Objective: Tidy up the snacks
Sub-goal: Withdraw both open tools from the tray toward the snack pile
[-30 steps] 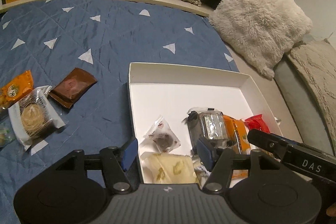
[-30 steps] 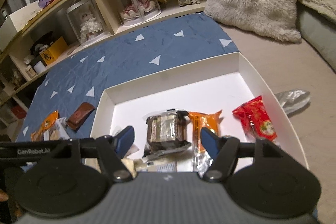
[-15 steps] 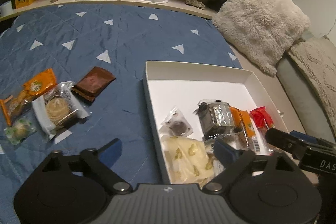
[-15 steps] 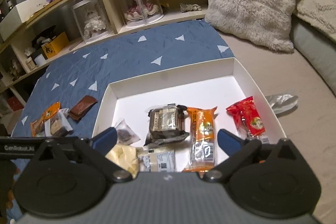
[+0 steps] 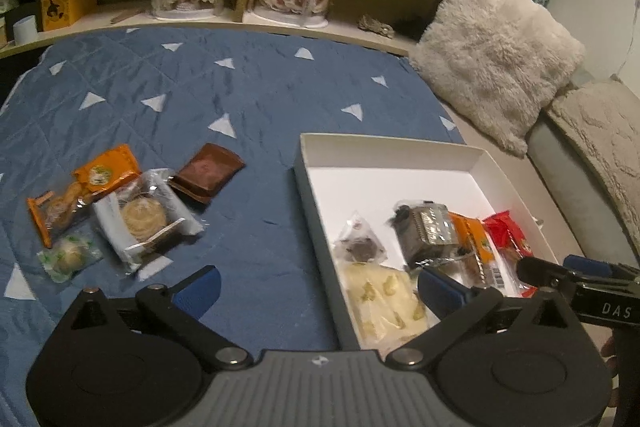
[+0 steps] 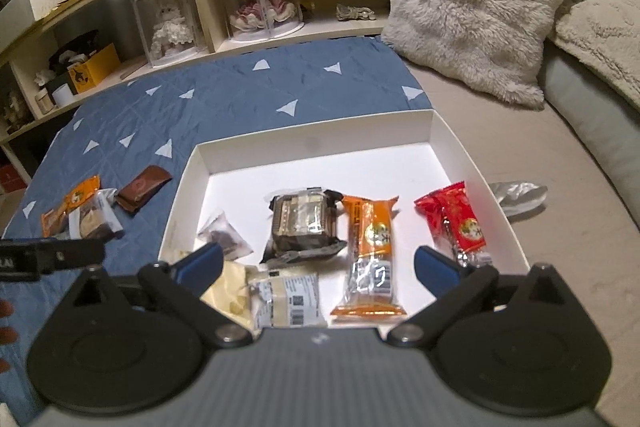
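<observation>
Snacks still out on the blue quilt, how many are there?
4, clustered left of the white box: brown packet, orange packet, clear-wrapped round pastry, small green-wrapped ball. More could hide underneath.

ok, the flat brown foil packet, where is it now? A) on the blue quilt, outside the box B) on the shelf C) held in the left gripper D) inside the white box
A: the flat brown foil packet lies on the blue triangle-print quilt, apart from the white cardboard box, and the left gripper is open and empty.
</observation>
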